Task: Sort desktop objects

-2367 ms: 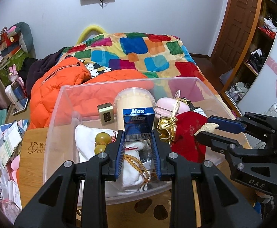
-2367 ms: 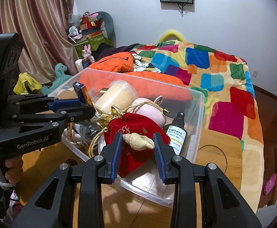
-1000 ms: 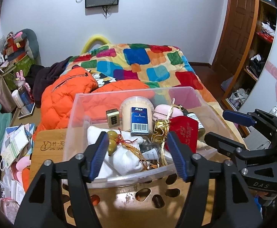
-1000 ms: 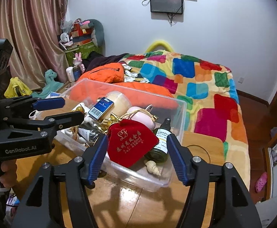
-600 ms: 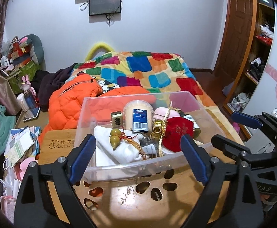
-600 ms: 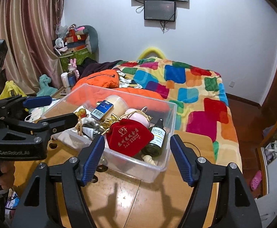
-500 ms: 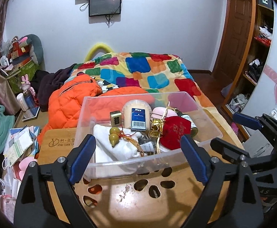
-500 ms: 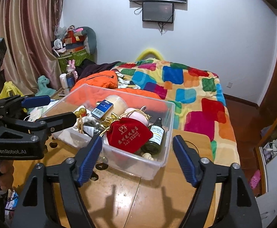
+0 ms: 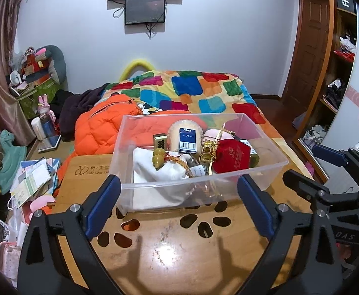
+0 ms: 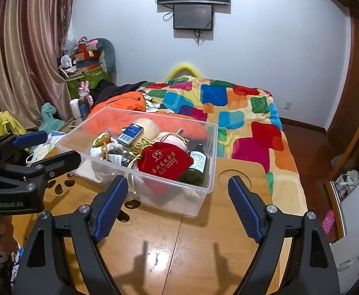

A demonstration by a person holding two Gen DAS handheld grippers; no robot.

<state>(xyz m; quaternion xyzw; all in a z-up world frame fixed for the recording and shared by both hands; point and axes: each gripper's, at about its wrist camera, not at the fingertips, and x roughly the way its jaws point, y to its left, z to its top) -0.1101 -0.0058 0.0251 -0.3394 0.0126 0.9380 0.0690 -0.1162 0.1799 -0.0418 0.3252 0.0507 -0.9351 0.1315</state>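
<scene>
We hold the left hand-held gripper low in its own view, angled down at the counter. Its jaws have just been opening and now stand wide, nothing between the pads; they frame the near wall of the bin without touching it. The right hand-held gripper sits the same way at the bottom of its frame, jaws also just opened wide and empty, the bin's near corner between and beyond them.

The bin stands on the counter at mid-frame in both views. In it we see a red pouch, a blue box leaning on a cream jar, a dark bottle, a white cloth and 2 olive beads.

The fingers gripping the left handle show only at the lower left edge of the right view. A pale thing under the pouch by the bin's near wall is too hidden to name. The gold tangle beside the pouch is hard to make out.
</scene>
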